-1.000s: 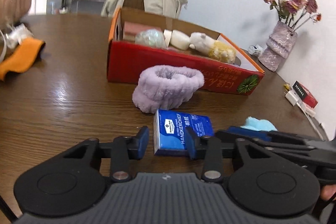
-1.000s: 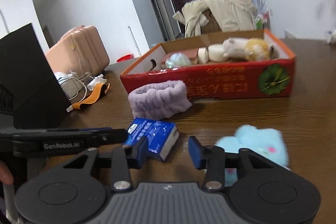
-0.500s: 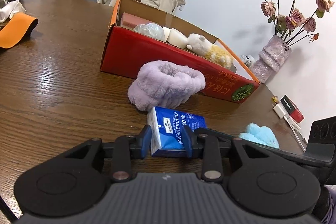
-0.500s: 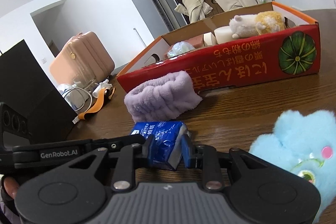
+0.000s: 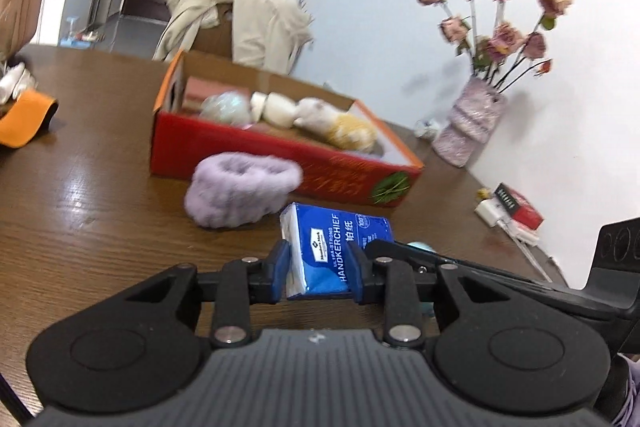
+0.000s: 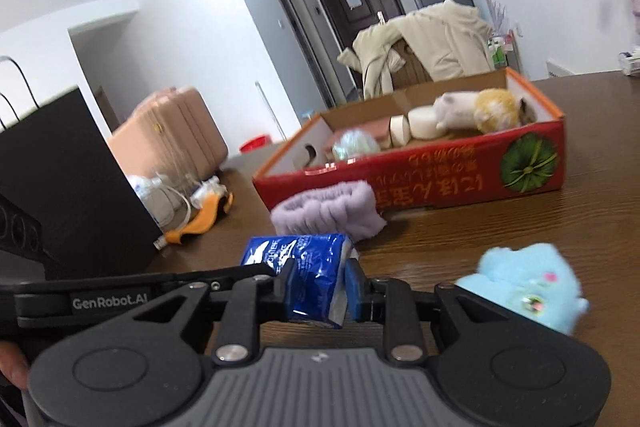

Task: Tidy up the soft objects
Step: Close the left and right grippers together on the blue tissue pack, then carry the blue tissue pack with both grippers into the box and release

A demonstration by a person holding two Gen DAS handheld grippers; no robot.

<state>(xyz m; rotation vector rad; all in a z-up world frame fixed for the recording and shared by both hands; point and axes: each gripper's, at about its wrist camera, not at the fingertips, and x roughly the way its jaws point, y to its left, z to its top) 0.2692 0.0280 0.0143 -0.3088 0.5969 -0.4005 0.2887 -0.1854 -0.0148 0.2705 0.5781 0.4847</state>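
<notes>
A blue handkerchief tissue pack [image 5: 336, 247] is clamped from two sides. My left gripper [image 5: 318, 267] is shut on its near end, and my right gripper [image 6: 318, 285] is shut on its crumpled other end [image 6: 304, 259]. The pack looks raised a little off the brown table [image 5: 100, 195]. Just beyond it lies a fluffy purple headband [image 5: 240, 193], in front of the red cardboard box [image 5: 240, 151] that holds plush toys and other soft items. A light blue plush [image 6: 524, 283] lies on the table to the right of my right gripper.
A vase of dried roses [image 5: 472, 131], a red pack [image 5: 520, 207] and a white charger [image 5: 492, 213] sit at the table's right edge. An orange item [image 5: 24, 123] and cables lie at the left. A black bag [image 6: 60, 179] stands at the right gripper's left. A chair with a beige jacket [image 5: 240, 23] is behind the box.
Both grippers closed their jaws onto the tissue pack, the right one coming over from the blue plush. Both views have since risen with the pack.
</notes>
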